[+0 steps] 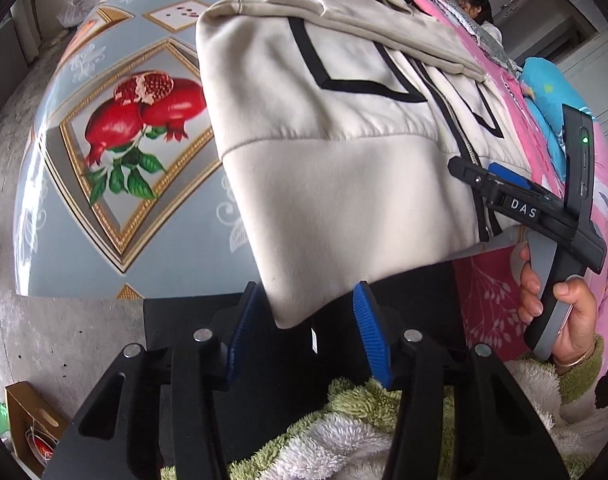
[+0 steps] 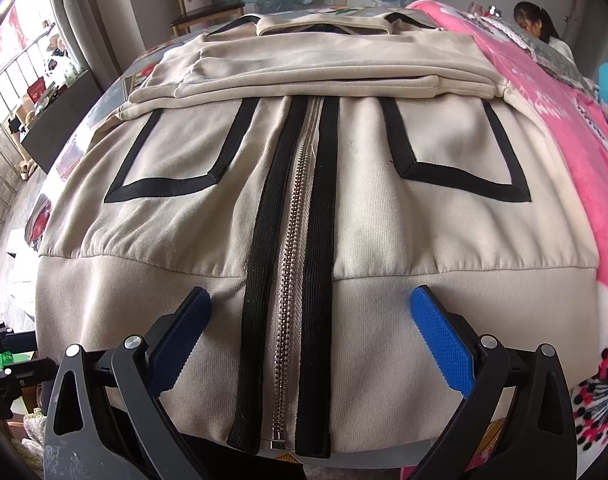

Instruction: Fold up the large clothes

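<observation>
Blue pads of the left claw (image 1: pixel 309 334) straddle the hanging hem corner of the cream jacket (image 1: pixel 343 120), jaws about half open, pads not yet pressing cloth. Right claw (image 2: pixel 309 340) sits wide open over the zipper (image 2: pixel 294 264) at the hem, gripping nothing. Jacket lies flat ahead of both claws on the desk (image 1: pixel 116 184), sleeves folded across the chest. Likely soft, thick fleece, light, droops freely, not fragile. Best hold: the ribbed hem band at the corners, pinching both layers, clear of the zipper teeth.
</observation>
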Motion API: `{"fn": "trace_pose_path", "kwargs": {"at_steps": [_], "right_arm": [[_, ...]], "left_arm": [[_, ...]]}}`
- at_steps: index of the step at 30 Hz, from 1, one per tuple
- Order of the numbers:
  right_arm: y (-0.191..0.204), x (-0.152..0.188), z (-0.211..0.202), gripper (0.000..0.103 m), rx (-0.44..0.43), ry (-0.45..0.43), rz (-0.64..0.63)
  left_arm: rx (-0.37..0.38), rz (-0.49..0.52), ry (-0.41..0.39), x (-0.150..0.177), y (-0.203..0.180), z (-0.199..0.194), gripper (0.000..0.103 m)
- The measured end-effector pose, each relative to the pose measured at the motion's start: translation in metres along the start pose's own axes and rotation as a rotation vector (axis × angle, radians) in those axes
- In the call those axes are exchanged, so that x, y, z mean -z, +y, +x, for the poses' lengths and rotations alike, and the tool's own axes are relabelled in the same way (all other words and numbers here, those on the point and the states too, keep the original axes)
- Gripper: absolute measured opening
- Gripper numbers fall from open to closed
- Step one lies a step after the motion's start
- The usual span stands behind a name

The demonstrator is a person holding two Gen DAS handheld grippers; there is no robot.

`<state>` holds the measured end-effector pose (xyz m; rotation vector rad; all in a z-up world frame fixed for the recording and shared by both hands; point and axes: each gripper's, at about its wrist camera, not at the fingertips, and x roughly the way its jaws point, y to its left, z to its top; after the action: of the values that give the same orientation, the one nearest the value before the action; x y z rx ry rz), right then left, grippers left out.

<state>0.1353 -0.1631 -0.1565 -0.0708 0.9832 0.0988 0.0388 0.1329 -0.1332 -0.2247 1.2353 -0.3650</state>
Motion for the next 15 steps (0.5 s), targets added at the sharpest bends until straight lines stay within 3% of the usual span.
{"fn": "trace_pose_path", "kwargs": {"at_steps": [8, 15], "right_arm": [[-0.003, 0.003, -0.002, 0.097, -0.008, -0.006, -0.005], [-0.002, 0.004, -0.002, 0.097, -0.008, -0.012, -0.007]], "left_arm": [[0.045, -0.055, 0.043, -0.001, 0.004, 0.01, 0.048], [0.129, -0.057, -0.012, 0.0, 0.001, -0.008, 0.047]]}}
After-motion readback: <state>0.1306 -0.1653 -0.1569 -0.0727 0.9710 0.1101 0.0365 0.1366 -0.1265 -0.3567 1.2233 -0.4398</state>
